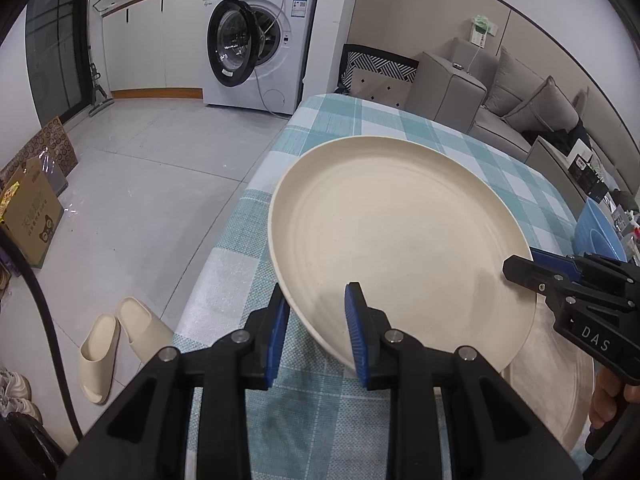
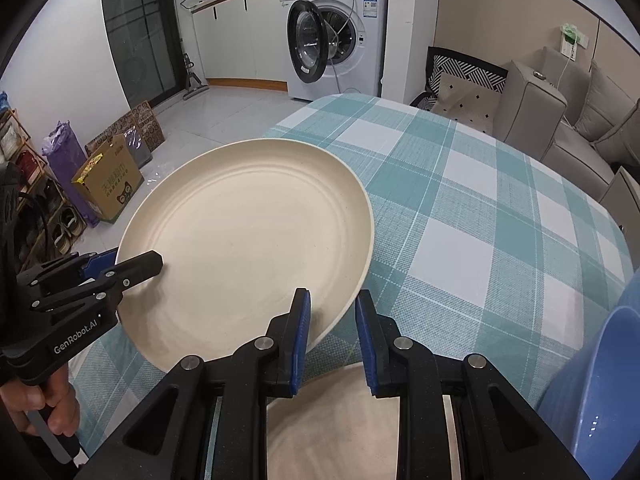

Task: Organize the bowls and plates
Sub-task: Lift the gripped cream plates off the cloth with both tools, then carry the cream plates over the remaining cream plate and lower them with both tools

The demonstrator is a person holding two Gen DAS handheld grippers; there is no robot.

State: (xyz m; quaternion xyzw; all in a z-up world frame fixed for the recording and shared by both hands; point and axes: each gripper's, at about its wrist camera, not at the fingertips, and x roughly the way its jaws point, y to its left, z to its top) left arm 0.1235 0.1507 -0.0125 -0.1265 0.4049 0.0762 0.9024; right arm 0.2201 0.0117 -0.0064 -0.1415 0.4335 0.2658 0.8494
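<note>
Cream plate point(image 1: 392, 232) held tilted above the bench point(image 1: 460, 144), over a second plate point(image 2: 360, 420). Left gripper point(image 1: 318, 332) fingers clamp its near-left rim, right gripper point(image 2: 332, 340) fingers straddle the opposite rim, seemingly gripping. Blue bowl point(image 2: 600, 380) sits right of the plate.

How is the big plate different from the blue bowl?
The plate is cream; the bowl is blue. The plate is wide and shallow; the bowl is deeper. The plate is lifted and tilted, pinched at its rim by the left claw and the right claw; no claw touches the bowl, off at the right side of the table. Both are round dishes.
</note>
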